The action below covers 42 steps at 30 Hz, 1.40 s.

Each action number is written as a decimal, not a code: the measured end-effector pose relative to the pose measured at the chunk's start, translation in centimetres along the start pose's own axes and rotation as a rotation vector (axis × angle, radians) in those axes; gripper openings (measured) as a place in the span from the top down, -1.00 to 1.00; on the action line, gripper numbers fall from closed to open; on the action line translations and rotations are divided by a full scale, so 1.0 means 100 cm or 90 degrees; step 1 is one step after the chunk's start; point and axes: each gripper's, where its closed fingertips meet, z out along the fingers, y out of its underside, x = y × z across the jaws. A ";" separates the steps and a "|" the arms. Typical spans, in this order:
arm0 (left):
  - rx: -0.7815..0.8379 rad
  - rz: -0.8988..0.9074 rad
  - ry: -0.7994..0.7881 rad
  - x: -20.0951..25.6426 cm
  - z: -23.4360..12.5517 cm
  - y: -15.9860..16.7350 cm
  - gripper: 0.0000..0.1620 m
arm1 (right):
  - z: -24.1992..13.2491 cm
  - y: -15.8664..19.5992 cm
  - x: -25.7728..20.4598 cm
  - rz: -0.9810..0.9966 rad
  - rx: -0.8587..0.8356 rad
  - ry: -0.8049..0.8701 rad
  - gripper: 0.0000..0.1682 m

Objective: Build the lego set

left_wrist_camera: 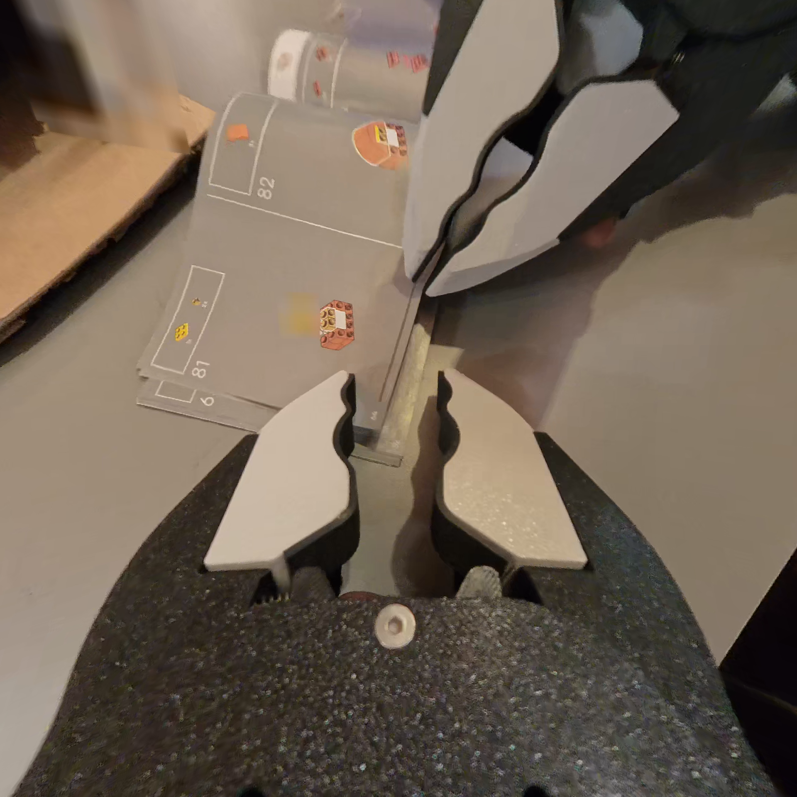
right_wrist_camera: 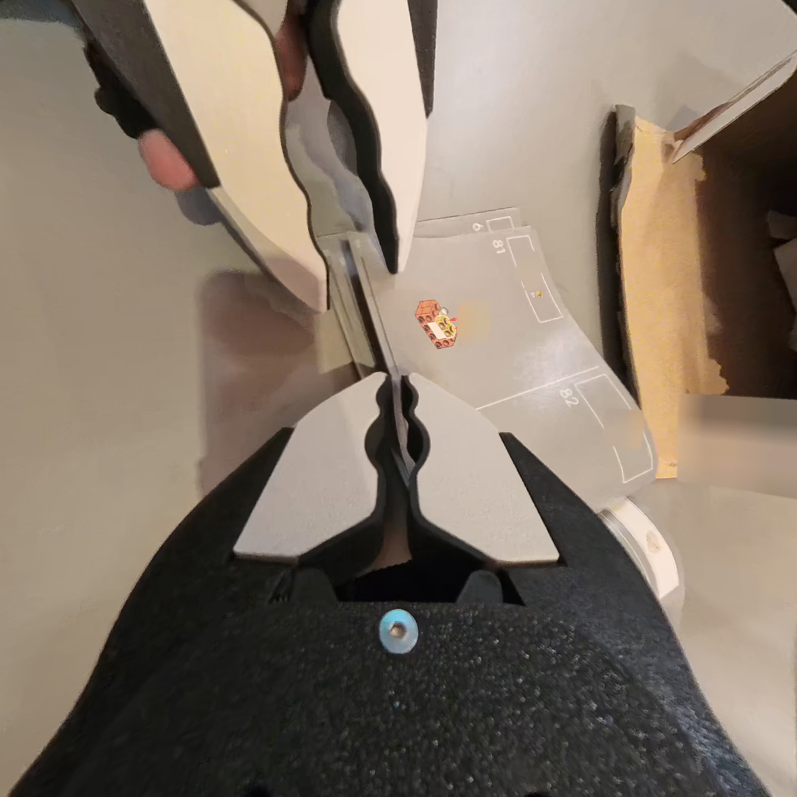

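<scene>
A grey tabletop (left_wrist_camera: 647, 388) carries everything here. A torn cardboard box (left_wrist_camera: 86, 207) lies on it, and just beside the box an open grey booklet (left_wrist_camera: 280, 241) lies flat, showing drawings of orange and yellow bricks inside white outlined boxes. One page (left_wrist_camera: 403, 345) stands up from the booklet, edge-on to both cameras. The right gripper (right_wrist_camera: 394, 379) is closed narrow on that page, its fingertips pinching the sheet near its upper end; in the left view this gripper (left_wrist_camera: 420, 280) comes in from the upper right. The left gripper (left_wrist_camera: 396, 379) stands apart by a moderate gap, with the lower end of the lifted page and the booklet's near edge between its fingers, which do not press on it; in the right view it (right_wrist_camera: 360, 284) hangs over the same spot. Beyond the booklet sits a clear tub (left_wrist_camera: 345, 69) with a white rim, blurred, with small dark-red bricks (left_wrist_camera: 409, 60) inside.
</scene>
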 end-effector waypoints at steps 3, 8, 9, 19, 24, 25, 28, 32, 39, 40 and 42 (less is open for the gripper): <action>0.051 -0.034 0.001 -0.006 -0.008 -0.008 0.53 | -0.002 -0.001 0.008 0.000 0.003 0.033 1.00; 0.107 -0.067 -0.016 -0.017 -0.017 -0.016 0.46 | -0.006 -0.003 0.015 0.009 0.017 0.064 1.00; 0.117 -0.075 -0.023 -0.020 -0.018 -0.018 0.46 | -0.007 -0.004 0.016 0.011 0.023 0.071 1.00; 0.150 -0.106 -0.044 -0.030 -0.022 -0.023 0.44 | -0.029 -0.013 0.027 0.073 0.103 0.150 1.00; 0.193 -0.144 -0.046 -0.032 -0.021 -0.036 0.44 | -0.042 -0.017 0.034 0.139 0.167 0.183 1.00; 0.206 -0.158 -0.044 -0.033 -0.021 -0.040 0.45 | -0.043 -0.017 0.034 0.152 0.178 0.184 1.00; 0.223 -0.183 -0.052 -0.035 -0.019 -0.046 0.46 | -0.045 -0.016 0.033 0.177 0.196 0.183 1.00; 0.199 -0.182 -0.088 -0.039 -0.011 -0.043 0.48 | -0.041 -0.018 0.020 0.156 0.202 0.160 1.00; 0.185 -0.164 -0.110 -0.039 -0.005 -0.044 0.50 | -0.029 -0.021 0.004 0.006 0.139 0.178 0.88; 0.186 -0.162 -0.112 -0.039 -0.005 -0.044 0.50 | -0.030 -0.024 0.004 -0.001 0.139 0.181 0.84; 0.191 -0.159 -0.113 -0.038 -0.006 -0.045 0.50 | -0.032 -0.031 0.006 0.001 0.149 0.183 0.79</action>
